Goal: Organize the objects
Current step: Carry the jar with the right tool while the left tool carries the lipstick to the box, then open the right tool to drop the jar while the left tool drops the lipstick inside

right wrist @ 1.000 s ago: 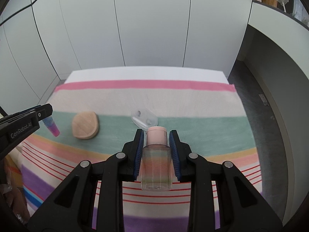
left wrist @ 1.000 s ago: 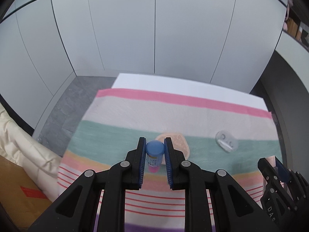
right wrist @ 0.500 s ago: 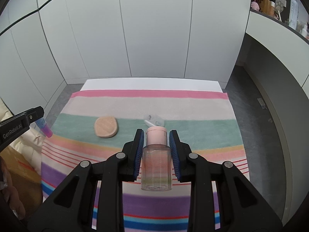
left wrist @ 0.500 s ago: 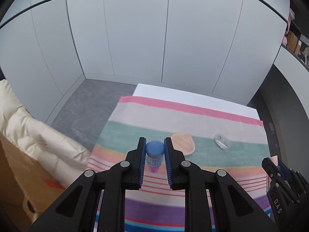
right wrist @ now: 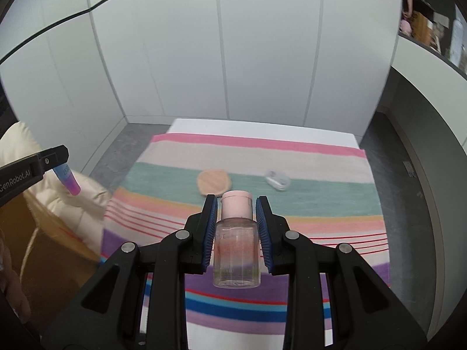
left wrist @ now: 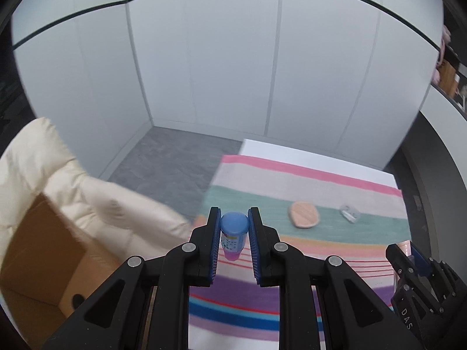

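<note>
My left gripper (left wrist: 233, 243) is shut on a small blue-capped tube with a pink tip (left wrist: 233, 237), held above the left edge of the striped cloth (left wrist: 335, 242). The tube also shows in the right wrist view (right wrist: 67, 179). My right gripper (right wrist: 236, 227) is shut on a clear bottle with a pink cap (right wrist: 236, 242), held above the cloth (right wrist: 321, 201). A round beige puff (right wrist: 213, 181) and a small clear plastic piece (right wrist: 276, 180) lie on the green stripe; both also show in the left wrist view, puff (left wrist: 303, 214), clear piece (left wrist: 348, 213).
A brown cardboard box (left wrist: 38, 262) with a cream padded cover (left wrist: 87, 201) draped over it stands left of the table. White cabinet doors (left wrist: 233, 73) rise behind the table. Grey floor (left wrist: 175, 160) lies at the far left. A shelf with items (right wrist: 432, 29) is at the upper right.
Both grippers have risen and pulled back from the table with their objects still held. The left gripper has swung left, so the box and cream cover now fill more of its view.
</note>
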A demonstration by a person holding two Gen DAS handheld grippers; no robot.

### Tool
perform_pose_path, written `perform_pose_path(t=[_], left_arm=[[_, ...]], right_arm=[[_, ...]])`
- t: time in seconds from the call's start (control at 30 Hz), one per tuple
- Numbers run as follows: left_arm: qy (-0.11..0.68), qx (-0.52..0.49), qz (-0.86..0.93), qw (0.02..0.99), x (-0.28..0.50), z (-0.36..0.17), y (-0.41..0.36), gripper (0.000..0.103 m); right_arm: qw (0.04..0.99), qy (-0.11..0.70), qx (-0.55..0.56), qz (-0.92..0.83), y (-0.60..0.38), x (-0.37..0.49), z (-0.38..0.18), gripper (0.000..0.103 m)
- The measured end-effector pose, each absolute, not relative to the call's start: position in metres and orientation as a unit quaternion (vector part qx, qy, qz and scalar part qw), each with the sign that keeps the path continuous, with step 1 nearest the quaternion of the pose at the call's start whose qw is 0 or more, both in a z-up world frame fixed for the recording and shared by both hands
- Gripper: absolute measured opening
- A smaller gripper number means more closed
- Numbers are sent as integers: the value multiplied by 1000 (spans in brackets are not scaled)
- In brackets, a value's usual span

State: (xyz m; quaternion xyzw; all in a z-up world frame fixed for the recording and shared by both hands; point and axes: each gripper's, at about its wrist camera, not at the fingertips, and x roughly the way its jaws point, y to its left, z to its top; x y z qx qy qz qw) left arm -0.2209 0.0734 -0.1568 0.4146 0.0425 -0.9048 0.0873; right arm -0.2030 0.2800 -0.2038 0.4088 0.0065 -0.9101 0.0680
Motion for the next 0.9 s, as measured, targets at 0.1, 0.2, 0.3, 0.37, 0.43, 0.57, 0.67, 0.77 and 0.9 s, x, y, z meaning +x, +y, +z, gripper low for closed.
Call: perform_pose_path(t=[0.1,0.2,0.3,0.37,0.43,0.57,0.67,0.77,0.9], left_arm=[[49,406,-906,110,-200,-146,42,19],[57,401,-904,134,-178,-138,9,19],[63,397,-901,163,-151,-132,-29,19],[67,397,-897,181,-134,-131,-51,19],[70,398,-892,202,-116,-132,-77,19],[89,401,-879,240,-80,-138,-127,19],[99,406,-868,267,-59,-147,-154,19],[116,414,-858,281,-44,-152,-179,20],[153,418,-844,298,-31,-156,-203,76]], right_arm=[[92,18,403,-911,248,-193,-196,29],[123,33,396,-909,209,-179,-189,28],[161,46,392,-904,164,-164,-181,29],[190,53,392,-899,131,-152,-177,28],[214,58,393,-892,103,-141,-176,28],[262,77,398,-876,42,-117,-176,28],[288,93,401,-864,7,-101,-180,28],[307,113,403,-855,-23,-84,-184,28],[311,130,414,-846,-49,-69,-189,78]])
